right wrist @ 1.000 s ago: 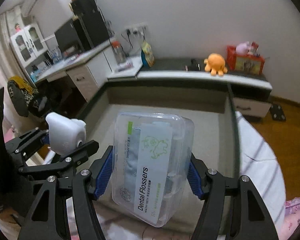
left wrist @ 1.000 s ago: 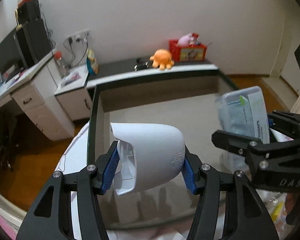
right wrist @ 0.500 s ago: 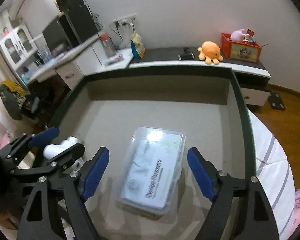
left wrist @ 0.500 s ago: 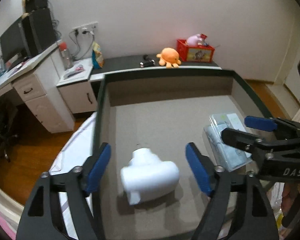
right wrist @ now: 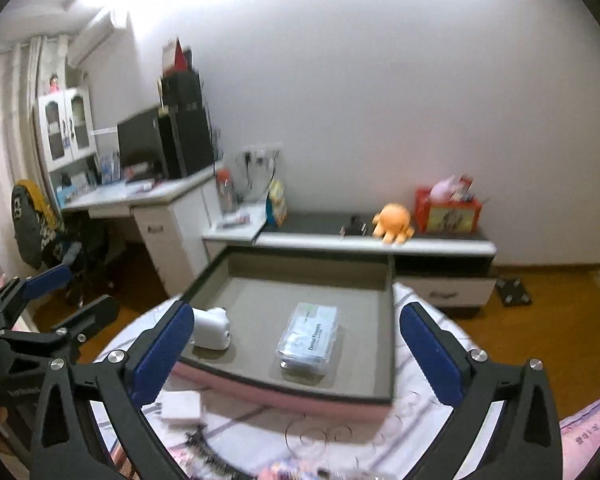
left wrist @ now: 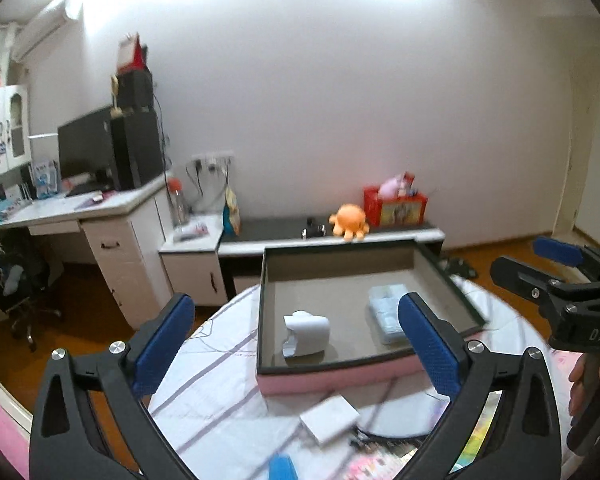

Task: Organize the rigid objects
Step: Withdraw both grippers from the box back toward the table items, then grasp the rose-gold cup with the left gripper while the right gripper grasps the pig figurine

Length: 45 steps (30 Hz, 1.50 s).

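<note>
A shallow box (left wrist: 364, 374) with pink sides, a dark rim and a grey floor sits on a round table; it also shows in the right wrist view (right wrist: 288, 394). A white plastic device (left wrist: 307, 334) (right wrist: 211, 333) lies in its left part. A clear dental flosser case (left wrist: 388, 313) (right wrist: 311, 338) lies in its right part. My left gripper (left wrist: 296, 346) is open and empty, held back and above the box. My right gripper (right wrist: 296, 354) is open and empty too, also in the left wrist view (left wrist: 556, 264).
A white flat box (left wrist: 329, 420) (right wrist: 180, 405) lies on the striped tablecloth (left wrist: 220, 400) in front of the pink box, with other small items near the table's front edge. Behind stand a desk (left wrist: 80, 216) and a low cabinet (left wrist: 328, 236) with an orange plush.
Both grippers let go of the white device and the flosser case into the box, opened, then pulled back and up away from it.
</note>
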Tool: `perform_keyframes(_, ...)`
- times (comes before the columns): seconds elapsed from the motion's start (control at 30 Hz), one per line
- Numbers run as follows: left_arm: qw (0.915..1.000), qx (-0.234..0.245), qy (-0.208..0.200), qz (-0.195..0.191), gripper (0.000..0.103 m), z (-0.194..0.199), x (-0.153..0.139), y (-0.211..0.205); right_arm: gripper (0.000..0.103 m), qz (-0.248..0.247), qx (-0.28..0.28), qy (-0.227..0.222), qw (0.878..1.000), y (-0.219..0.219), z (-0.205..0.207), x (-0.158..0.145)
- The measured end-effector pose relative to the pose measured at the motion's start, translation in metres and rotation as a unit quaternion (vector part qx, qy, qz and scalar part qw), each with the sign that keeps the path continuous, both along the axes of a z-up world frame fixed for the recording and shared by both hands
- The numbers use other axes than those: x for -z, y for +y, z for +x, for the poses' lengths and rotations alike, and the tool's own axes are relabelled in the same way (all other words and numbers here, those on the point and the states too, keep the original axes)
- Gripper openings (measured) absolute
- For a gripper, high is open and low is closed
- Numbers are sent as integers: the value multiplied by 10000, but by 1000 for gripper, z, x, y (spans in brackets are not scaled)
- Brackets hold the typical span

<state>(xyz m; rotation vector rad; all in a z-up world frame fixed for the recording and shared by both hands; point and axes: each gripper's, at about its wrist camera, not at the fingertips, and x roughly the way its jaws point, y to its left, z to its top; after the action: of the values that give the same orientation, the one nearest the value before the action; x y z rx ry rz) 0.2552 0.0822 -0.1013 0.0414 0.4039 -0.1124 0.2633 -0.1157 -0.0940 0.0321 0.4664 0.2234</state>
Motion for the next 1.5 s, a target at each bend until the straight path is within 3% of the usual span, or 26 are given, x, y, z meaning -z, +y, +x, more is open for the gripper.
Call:
perform_keyframes(0.27, 9977, 26, -633, -250, 103, -105, -6, 5, 103, -108, 225, -979, 9949, -1, -115, -12)
perform_keyframes(0.37, 9972, 59, -669, -316, 103, -130, 2, 6, 103, -193, 408, -1146, 9924, 0, -144, -6)
perform_keyframes(0.57, 9976, -2, -669, -186, 103, -157, 10, 14, 103, -180, 425, -1035, 9936, -1, -170, 4)
perform_keyframes(0.77, 9993, -99, -333, -129, 103, -156, 32, 24, 103, -237, 535, -815, 9950, -3, -176, 20)
perform_keyframes(1.03, 9976, -107, 588, 351, 103, -126, 95, 26, 103, -408, 795, -155, 9959, -15, -161, 66)
perform_keyframes(1.17, 9966, 66, 814, 78, 103, -116, 111, 25, 103, -398, 807, 233, 9957, -19, -151, 90)
perform_keyframes(1.4, 9919, 264, 1196, 332, 84, -87, 129, 0, 103, -406, 874, 574, 9937, -29, -141, 115)
perform_keyframes(1.5, 9892, 284, 1389, 384, 67, -76, 138, -6, 103, -380, 916, 650, 9929, -35, -138, 120)
